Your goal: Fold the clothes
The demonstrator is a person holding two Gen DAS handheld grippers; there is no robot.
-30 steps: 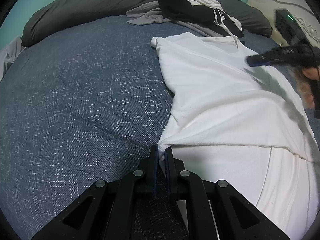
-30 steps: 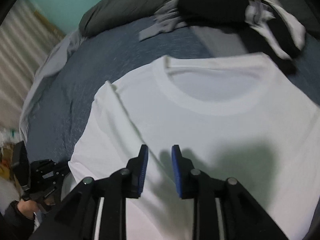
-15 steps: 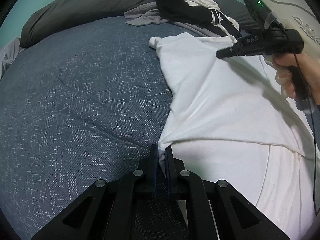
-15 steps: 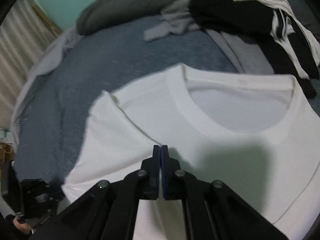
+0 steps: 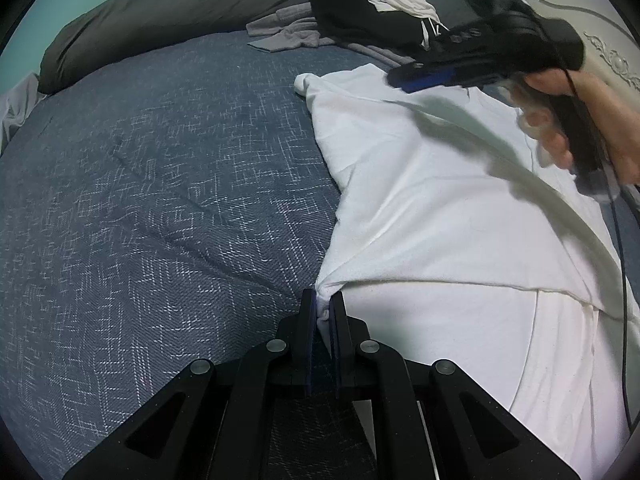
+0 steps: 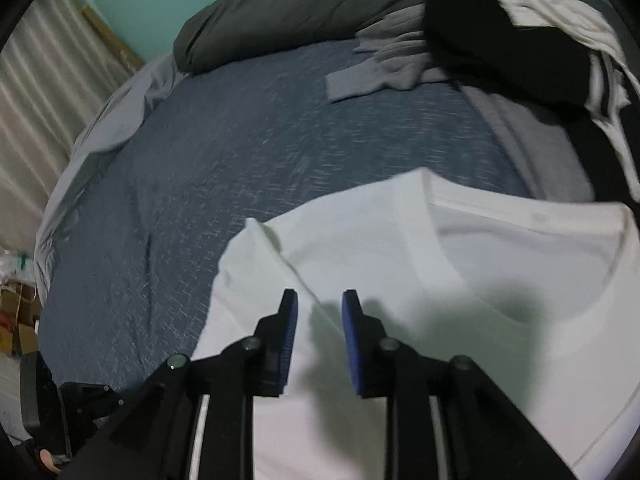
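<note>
White T-shirt (image 5: 440, 208): its gathered edge stays clamped between the left gripper (image 5: 323, 304) fingers. The right gripper (image 6: 319, 304), shut half a second ago, is opening above the shoulder seam, nothing pinched.

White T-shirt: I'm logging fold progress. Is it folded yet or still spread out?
Partly folded: the white T-shirt has one side turned over, its collar still lying open on the bed.

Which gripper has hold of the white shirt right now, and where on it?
The left gripper is shut on the white T-shirt at a bunched corner of its folded edge. The right gripper holds nothing; its jaws are opening above the shoulder.
</note>
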